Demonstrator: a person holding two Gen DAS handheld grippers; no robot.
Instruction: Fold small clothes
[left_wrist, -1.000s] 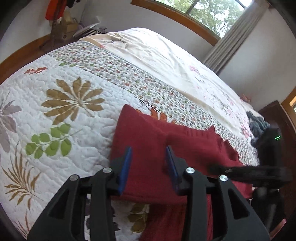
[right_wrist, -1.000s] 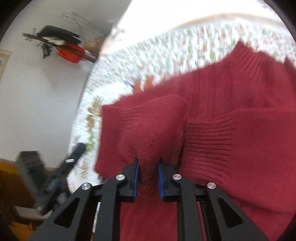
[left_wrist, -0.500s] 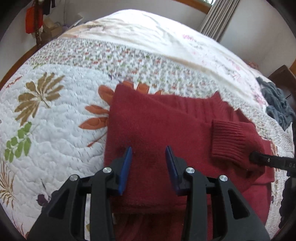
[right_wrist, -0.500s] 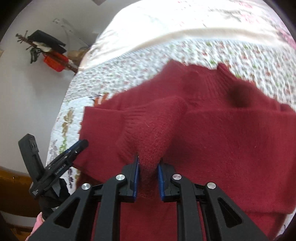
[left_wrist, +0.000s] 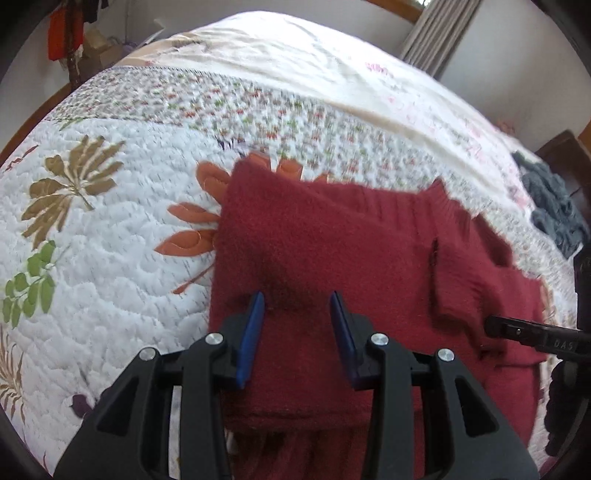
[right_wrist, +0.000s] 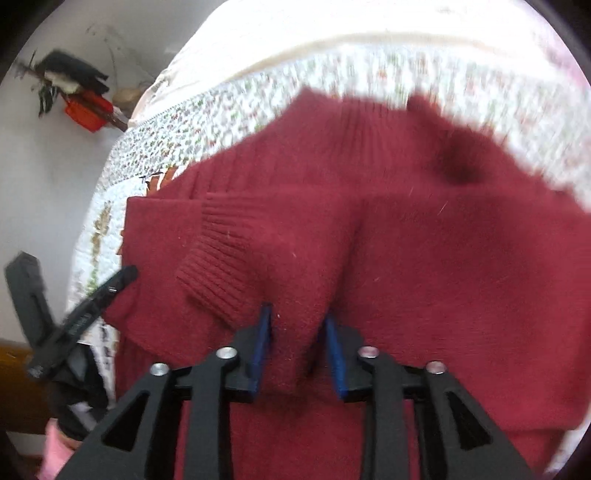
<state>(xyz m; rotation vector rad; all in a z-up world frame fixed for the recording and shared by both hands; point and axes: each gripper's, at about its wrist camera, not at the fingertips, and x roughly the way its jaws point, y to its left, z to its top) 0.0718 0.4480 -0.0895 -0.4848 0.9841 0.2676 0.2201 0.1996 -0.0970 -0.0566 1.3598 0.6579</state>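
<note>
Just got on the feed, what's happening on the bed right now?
A person is folding a red knit sweater on a floral quilt with two hand-held grippers. The right hand-held gripper has a sleeve between its fingers, the ribbed cuff folded across the sweater's body; its jaws stand apart, so the grip looks loose. The left hand-held gripper is open above the folded left side, holding nothing. A grey garment lies further along the bed.

text: "DAS" partial, white letters | on: right gripper (left_wrist: 532, 334) finger, left wrist view | left gripper (right_wrist: 92, 302) finger lettering: blurred, unreadable
</note>
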